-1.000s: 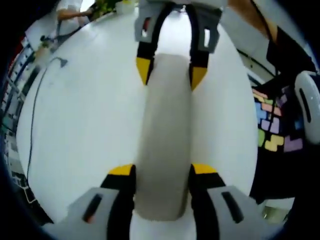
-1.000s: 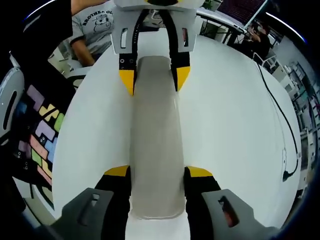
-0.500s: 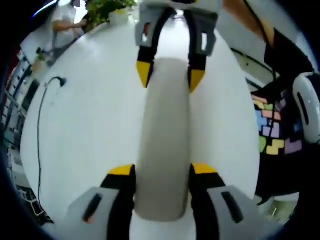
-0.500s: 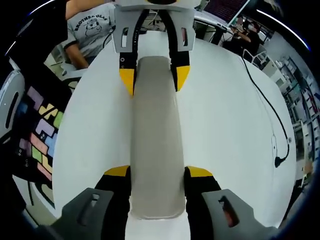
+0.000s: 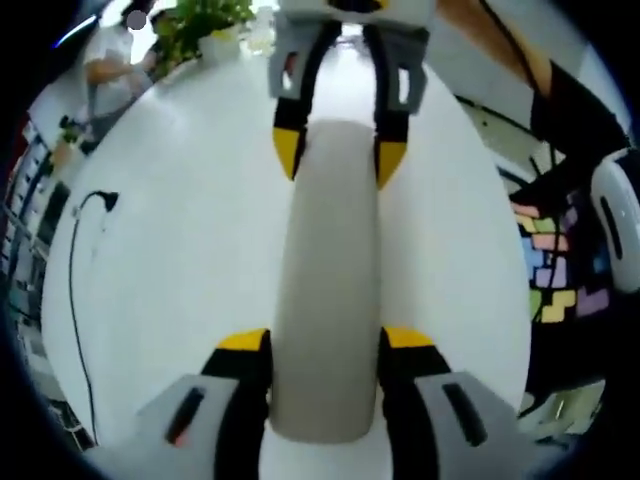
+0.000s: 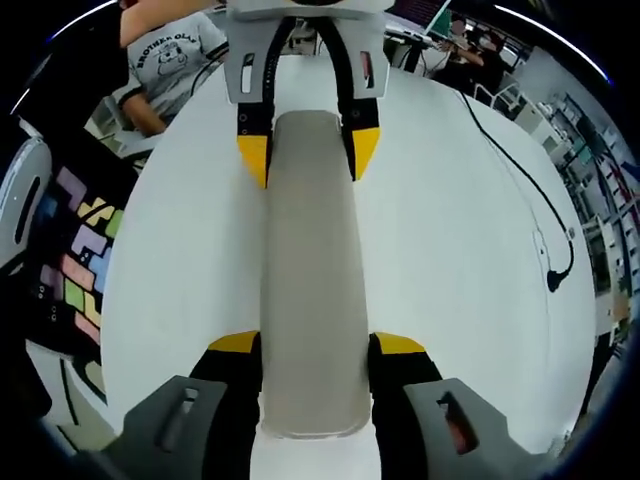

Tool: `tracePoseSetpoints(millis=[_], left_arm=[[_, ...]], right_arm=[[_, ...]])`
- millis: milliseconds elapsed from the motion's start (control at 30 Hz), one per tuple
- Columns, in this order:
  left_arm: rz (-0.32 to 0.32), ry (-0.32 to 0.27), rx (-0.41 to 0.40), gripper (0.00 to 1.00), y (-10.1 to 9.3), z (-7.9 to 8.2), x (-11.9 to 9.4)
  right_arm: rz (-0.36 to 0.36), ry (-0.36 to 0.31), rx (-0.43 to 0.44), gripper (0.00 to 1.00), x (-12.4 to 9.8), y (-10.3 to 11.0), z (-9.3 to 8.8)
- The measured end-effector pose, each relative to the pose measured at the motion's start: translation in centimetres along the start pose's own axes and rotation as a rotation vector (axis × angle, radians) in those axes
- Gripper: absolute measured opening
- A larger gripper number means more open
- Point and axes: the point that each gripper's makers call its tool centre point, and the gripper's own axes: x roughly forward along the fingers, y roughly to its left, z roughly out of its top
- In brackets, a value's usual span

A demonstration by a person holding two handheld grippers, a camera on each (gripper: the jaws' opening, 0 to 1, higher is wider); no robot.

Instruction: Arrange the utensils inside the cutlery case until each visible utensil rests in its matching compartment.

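A long grey cutlery case [image 5: 330, 280] is held lengthwise above the white table, one gripper at each end. In the left gripper view my left gripper [image 5: 325, 342] is shut on the near end, and my right gripper [image 5: 336, 158] clamps the far end at the top. In the right gripper view my right gripper [image 6: 315, 345] is shut on the near end of the cutlery case [image 6: 310, 280], with my left gripper [image 6: 308, 155] gripping the far end. I see the case's smooth grey outside and no utensils.
A white table [image 5: 170, 260] lies under the case. A black cable [image 6: 520, 190] runs across it, also the cable [image 5: 75, 270]. A colourful block-pattern panel [image 5: 555, 280] sits at the table's edge. A person in a grey shirt [image 6: 165, 65] stands beyond, and plants [image 5: 195, 20] at the far end.
Both views have swung a little over the table, so the cable and background shifted. The case stays clamped between both grippers as before.
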Motion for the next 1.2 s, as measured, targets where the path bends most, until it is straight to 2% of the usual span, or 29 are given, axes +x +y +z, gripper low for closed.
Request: tracePoseSetpoints(millis=[33,200,433,633,733,833,967,1033,1200], left_arm=[[-0.002,0.0,0.006,0.45,-0.1,0.2,0.3],[-0.015,0.007,0.019,0.45,-1.1,0.1,1.2],[-0.028,0.028,0.018,0.45,-3.1,-0.8,2.4],[-0.041,0.05,0.019,0.44,-2.2,-1.0,2.6],[-0.048,0.049,0.016,0.44,-2.5,-1.2,2.5],[-0.049,0.052,0.019,0.45,-2.4,-1.2,2.6],[-0.044,0.07,0.01,0.45,-0.3,-0.7,2.4],[-0.045,0.075,0.011,0.45,0.2,-0.5,2.3],[-0.047,0.076,0.014,0.45,0.9,-0.3,2.2]], right_arm=[[0.003,0.002,0.005,0.43,-0.1,-0.7,-0.3],[0.013,-0.002,0.027,0.43,0.2,-1.0,-1.0],[0.04,0.013,0.034,0.43,0.6,-2.2,-1.3],[0.058,0.034,0.044,0.43,0.5,-2.8,-1.2],[0.057,0.045,0.047,0.43,0.7,-1.7,-1.4],[0.056,0.045,0.052,0.44,0.6,-1.9,-1.5],[0.057,0.035,0.05,0.44,0.6,-1.9,-1.5],[0.056,0.039,0.051,0.44,0.6,-1.6,-1.5],[0.058,0.042,0.046,0.44,0.4,-3.1,-1.4]])
